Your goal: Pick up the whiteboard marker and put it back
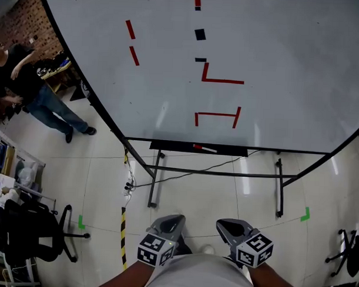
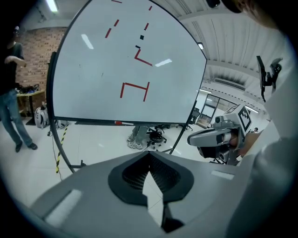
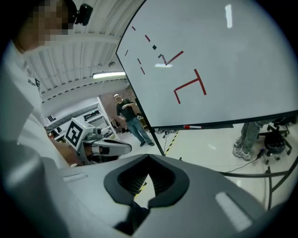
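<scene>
Left gripper (image 2: 149, 154): jaws closed tip to tip, nothing between the pads, only a sliver of floor showing behind them. Right gripper (image 3: 149, 160): same story, jaws together and empty. Both are held low and close to the person's body, side by side, well back from the whiteboard (image 1: 277, 49) and pointing toward it.

And there's the whiteboard marker (image 1: 204, 148), lying flat on the black tray (image 1: 167, 146) along the whiteboard's bottom edge, near the tray's middle, red cap toward the left end. Neither gripper is near it.

On the whiteboard itself, red strokes (image 1: 221, 81) and a few small black marks (image 1: 200, 34) sit just above the tray. Below the whiteboard, its dark frame legs (image 1: 155, 179) stand on the pale floor, with a cable (image 1: 196, 170) trailing between them. Left of the whiteboard, a person in dark top and jeans (image 1: 34, 91) stands by a bench; a strip of yellow-and-black tape (image 1: 123, 235) runs along the floor in front of the whiteboard's left leg.
</scene>
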